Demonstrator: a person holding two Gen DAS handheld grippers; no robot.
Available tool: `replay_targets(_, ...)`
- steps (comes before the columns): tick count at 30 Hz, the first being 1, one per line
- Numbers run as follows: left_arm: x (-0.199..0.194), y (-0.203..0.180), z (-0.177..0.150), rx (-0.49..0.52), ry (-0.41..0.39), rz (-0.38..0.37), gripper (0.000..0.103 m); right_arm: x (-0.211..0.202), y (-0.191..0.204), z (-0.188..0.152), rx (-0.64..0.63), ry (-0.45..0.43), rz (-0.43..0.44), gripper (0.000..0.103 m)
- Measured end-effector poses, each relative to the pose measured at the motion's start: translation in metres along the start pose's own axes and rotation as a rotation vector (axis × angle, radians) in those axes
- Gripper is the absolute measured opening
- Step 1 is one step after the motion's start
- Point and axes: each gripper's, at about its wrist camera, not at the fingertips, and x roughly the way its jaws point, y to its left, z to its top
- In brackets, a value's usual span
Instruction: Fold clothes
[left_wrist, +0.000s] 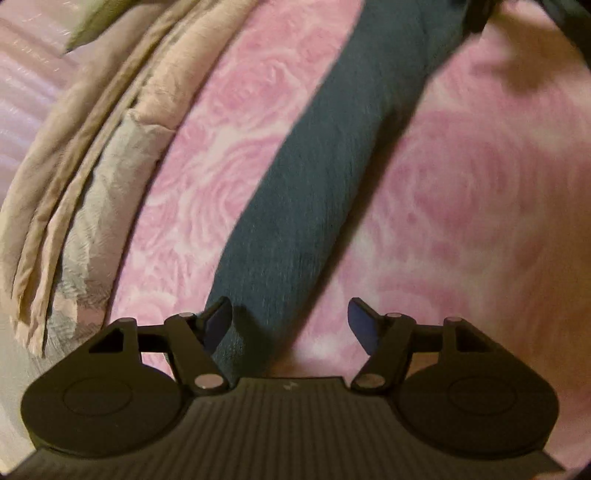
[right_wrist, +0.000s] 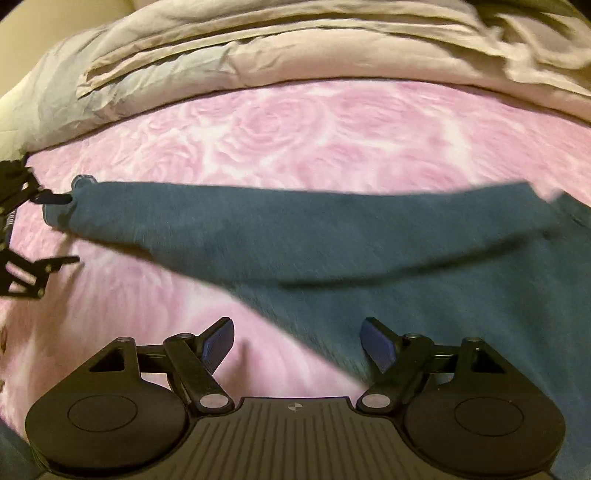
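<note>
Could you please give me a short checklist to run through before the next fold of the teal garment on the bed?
1. Left tongs open and ready to grasp: ok; the fingers stand apart around the sleeve end.
2. Right tongs open: ok; nothing sits between the fingers.
3. Teal garment lying on the pink rose bedspread: ok.
4. Sleeve stretched out straight: ok; it runs in a long band with no visible twist.
5. Beige duvet clear of the garment: ok; pink cover shows between them.
6. Whole garment flat and unwrinkled: cannot tell; the body runs out of frame and the pictures are blurred.
</note>
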Motion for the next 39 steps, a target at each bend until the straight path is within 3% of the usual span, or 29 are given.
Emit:
replay_targets(4,-0.018,-0.004,0.011,-0.072,-0.059,0.009,0.069,0.034,0.0,0.027,0.021,0.044,0.083,0.083)
replay_targets(6,-0.027,-0.006,0.018,-0.1,-0.09,0.018,0.069,0.03,-0.005,0.05,0.074,0.0,0.162,0.083)
replay_targets(8,-0.037,-0.009,0.026,-0.105,-0.134,0.03,0.069,0.017,-0.013,0.079,0.113,-0.107,0.226,0.083)
replay_targets(10,-0.043,-0.011,0.036,-0.078,-0.169,0.036,0.069,0.002,-0.025,0.107,0.135,-0.225,0.254,0.083)
replay_targets(11,-0.043,-0.013,0.04,-0.066,-0.173,0.036,0.069,0.001,-0.029,0.107,0.142,-0.229,0.247,0.083)
replay_targets(19,0.022,-0.004,0.06,-0.022,-0.053,0.085,0.069,-0.006,-0.066,0.107,0.2,-0.262,0.192,0.083)
replay_targets(20,0.021,0.005,0.06,-0.036,-0.037,0.064,0.067,-0.006,-0.071,0.107,0.208,-0.266,0.185,0.083)
replay_targets(21,0.018,0.016,0.059,-0.053,-0.022,0.037,0.063,-0.007,-0.075,0.107,0.215,-0.27,0.178,0.083)
replay_targets(23,0.011,0.036,0.057,-0.086,0.008,-0.017,0.021,-0.008,-0.084,0.103,0.227,-0.269,0.161,0.084)
replay_targets(24,0.007,0.046,0.056,-0.102,0.022,-0.044,0.014,-0.008,-0.085,0.093,0.225,-0.249,0.147,0.084)
replay_targets(26,0.0,0.066,0.054,-0.135,0.052,-0.097,0.006,-0.012,-0.086,0.073,0.208,-0.214,0.119,0.084)
replay_targets(28,-0.006,0.087,0.053,-0.168,0.081,-0.151,0.004,-0.016,-0.087,0.052,0.192,-0.178,0.097,0.084)
replay_targets(32,-0.02,0.127,0.049,-0.234,0.141,-0.259,0.008,-0.025,-0.08,0.025,0.174,-0.128,0.116,0.084)
replay_targets(33,-0.022,0.138,0.046,-0.248,0.158,-0.204,0.012,-0.029,-0.077,0.019,0.167,-0.12,0.122,0.084)
replay_targets(35,-0.026,0.16,0.039,-0.275,0.192,-0.064,0.044,-0.035,-0.069,0.009,0.149,-0.102,0.131,0.085)
replay_targets(37,-0.029,0.181,0.032,-0.301,0.226,0.076,0.043,-0.035,-0.062,0.005,0.12,-0.091,0.126,0.087)
replay_targets(39,-0.031,0.177,0.028,-0.298,0.211,0.135,0.043,-0.035,-0.054,0.0,0.078,-0.082,0.114,0.087)
